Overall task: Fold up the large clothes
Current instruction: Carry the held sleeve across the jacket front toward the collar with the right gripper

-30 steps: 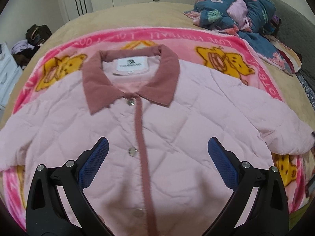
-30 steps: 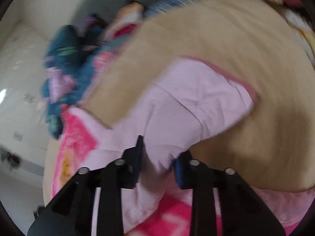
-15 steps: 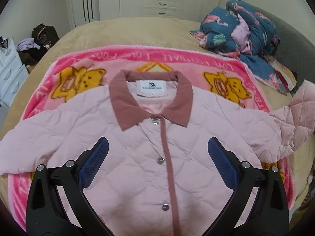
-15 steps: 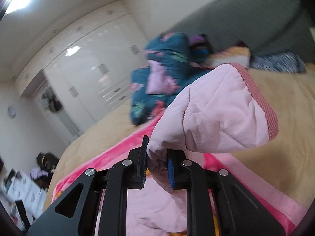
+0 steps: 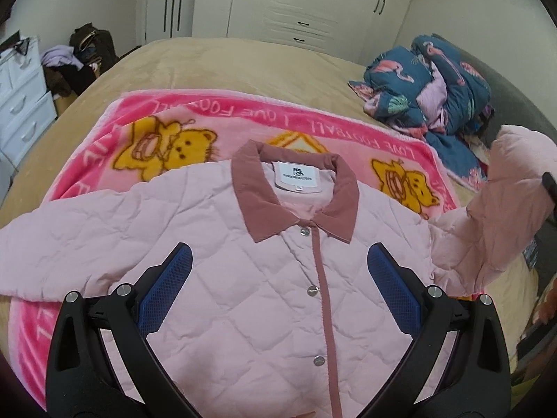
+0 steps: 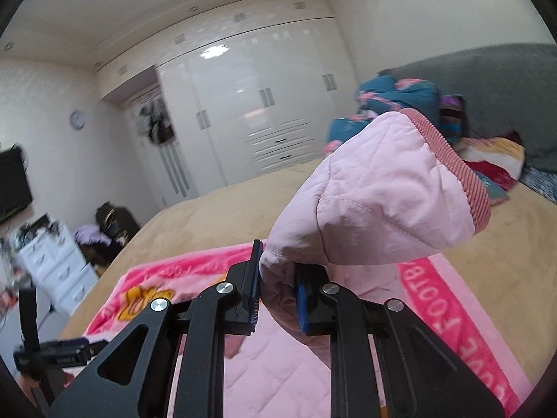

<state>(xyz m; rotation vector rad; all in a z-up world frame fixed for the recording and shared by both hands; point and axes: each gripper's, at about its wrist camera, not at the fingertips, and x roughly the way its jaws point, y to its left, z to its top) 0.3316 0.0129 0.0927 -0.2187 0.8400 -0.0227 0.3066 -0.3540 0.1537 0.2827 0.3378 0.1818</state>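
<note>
Lay spread front-up on a pink cartoon blanket [image 5: 146, 129] over a tan bedspread [image 5: 222, 59]: a pale pink quilted jacket [image 5: 243, 299], snapped shut down a dusty-rose placket, collar [image 5: 296, 195] toward the far side with a white label inside it. Hovered above the jacket's chest, the left gripper [image 5: 280, 291], jaws spread wide and holding nothing, blue pads to either side of the placket. Stretched flat to the left across the blanket's edge, one sleeve; lifted clear of the bed at the right, the other sleeve [image 5: 504, 209], bent upward from the shoulder. Pinched that raised sleeve [image 6: 376, 195] between nearly closed pads, the right gripper [image 6: 278, 289], fabric bunched in the narrow gap, the ribbed rose cuff [image 6: 452, 163] hanging free beyond the grip and pointing far-right. Sat bundled at the far right of the bed, near a grey headboard [image 6: 487, 87], a dark blue flamingo-print quilt [image 5: 428, 87]. Stood along the far wall, white glossy wardrobes [image 6: 250, 104]; at the far left, a white chest of drawers [image 5: 21, 104] beside a heap of dark bags and clothing [image 5: 83, 59] on the floor. Showed slightly blurred at the left edge of the right wrist view, so details there could not be told.
</note>
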